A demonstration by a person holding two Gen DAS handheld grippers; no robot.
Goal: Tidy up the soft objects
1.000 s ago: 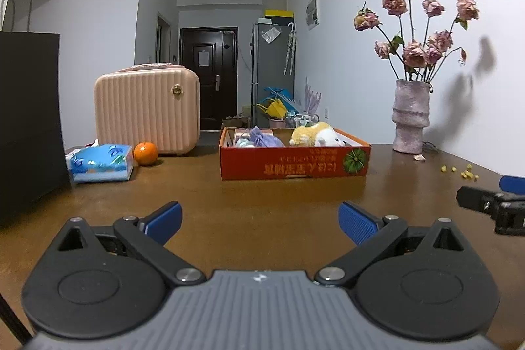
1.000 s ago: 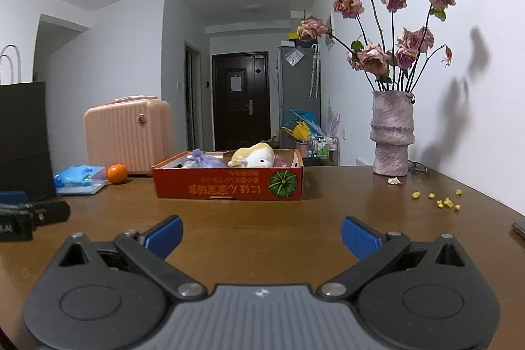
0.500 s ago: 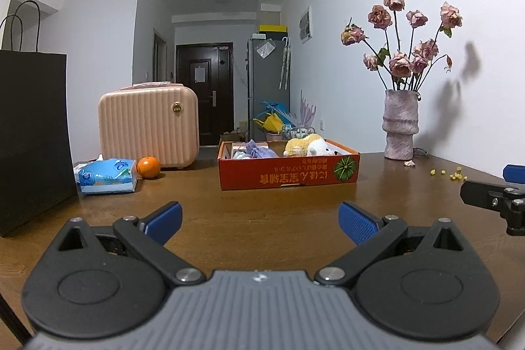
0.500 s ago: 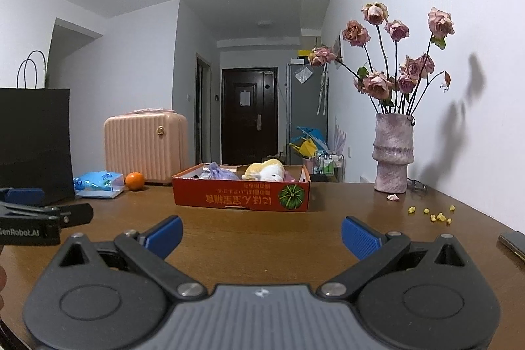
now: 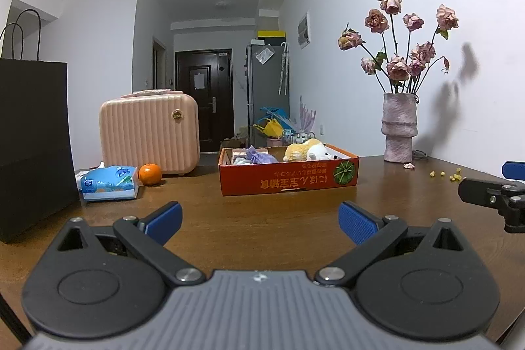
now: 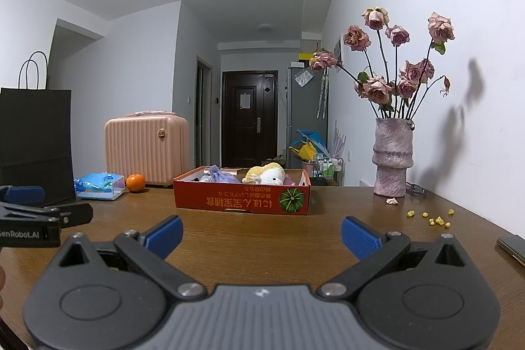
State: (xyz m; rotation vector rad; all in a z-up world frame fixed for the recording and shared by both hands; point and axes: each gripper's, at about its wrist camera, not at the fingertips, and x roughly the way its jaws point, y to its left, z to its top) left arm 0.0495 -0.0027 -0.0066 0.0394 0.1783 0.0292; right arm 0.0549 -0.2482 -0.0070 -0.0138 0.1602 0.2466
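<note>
Soft objects: a yellow-and-white plush toy (image 5: 308, 150) and a purple fabric bundle (image 5: 259, 154) lie inside a shallow orange cardboard box (image 5: 288, 179) with a pumpkin printed on its near wall. The box rests on the brown wooden desk (image 5: 262, 218), near the middle and well ahead of both claws.

Left claw (image 5: 259, 218): held low over the near part of the desk, blue-padded fingers spread wide, nothing between them. Right claw (image 6: 261, 235): likewise spread wide and empty, facing the box from the near side. Each claw appears at the edge of the other's view, so the two are side by side and apart.

Surroundings, left of the box: an orange (image 5: 150, 174) just beside a blue tissue pack (image 5: 108, 182), a pink ribbed case (image 5: 149, 132) behind them, and a black paper bag (image 5: 32, 146) at the far left. Right of the box: a mottled pink vase (image 5: 398, 128) of dried roses (image 5: 398, 69) against the white wall, one fallen petal (image 6: 392, 201) at its foot, and small yellow crumbs (image 6: 433, 218) scattered on the desk. A dark flat device (image 6: 513, 246) lies at the right desk edge.
</note>
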